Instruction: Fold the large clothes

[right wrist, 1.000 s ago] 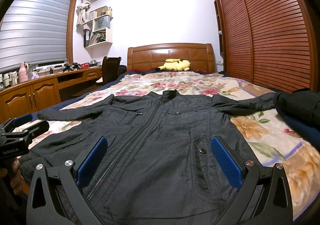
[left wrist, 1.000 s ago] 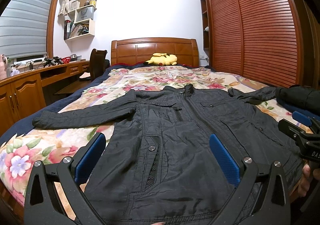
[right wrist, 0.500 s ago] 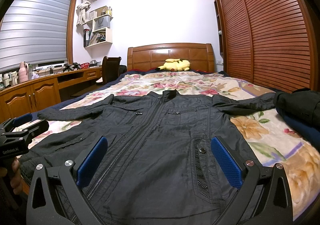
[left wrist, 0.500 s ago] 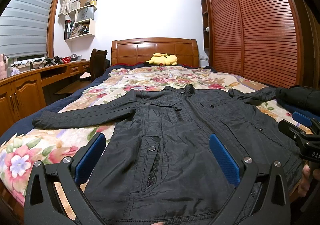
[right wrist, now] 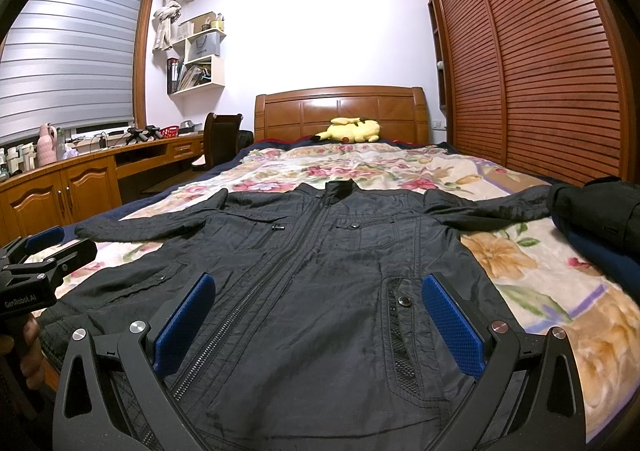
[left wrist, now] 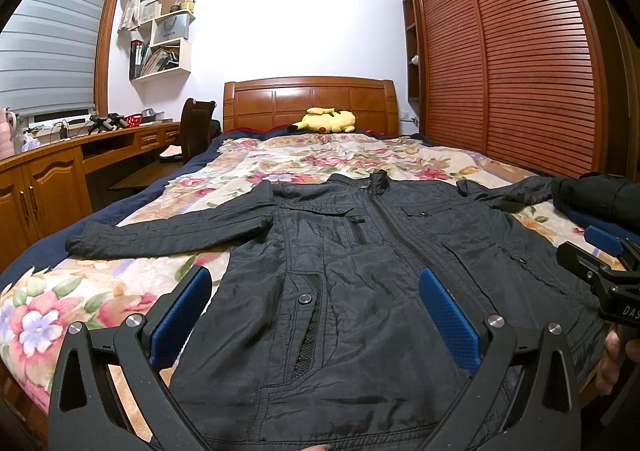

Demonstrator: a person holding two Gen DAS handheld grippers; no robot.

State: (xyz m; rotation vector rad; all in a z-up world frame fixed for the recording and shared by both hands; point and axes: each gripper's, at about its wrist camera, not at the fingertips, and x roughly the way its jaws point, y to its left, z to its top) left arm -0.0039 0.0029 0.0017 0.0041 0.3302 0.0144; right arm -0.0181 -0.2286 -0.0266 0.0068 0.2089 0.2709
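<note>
One dark bundle (right wrist: 596,207) beside jacket (right wrist: 320,271)

Home bedroom: wooden bed (left wrist: 310,101) with floral quilt (right wrist: 400,167), yellow plush toy (left wrist: 324,121), louvred wardrobe (right wrist: 540,63), bench (right wrist: 92,155) under blinds (right wrist: 68,51).

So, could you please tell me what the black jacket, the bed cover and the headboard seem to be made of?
The black jacket looks like thin woven synthetic, perhaps nylon: faint sheen and fine crinkles. The bed cover seems a soft plush or fleece blanket, with a fuzzy, matte floral print. The headboard appears to be varnished wood, with glossy orange-brown panels.
</note>
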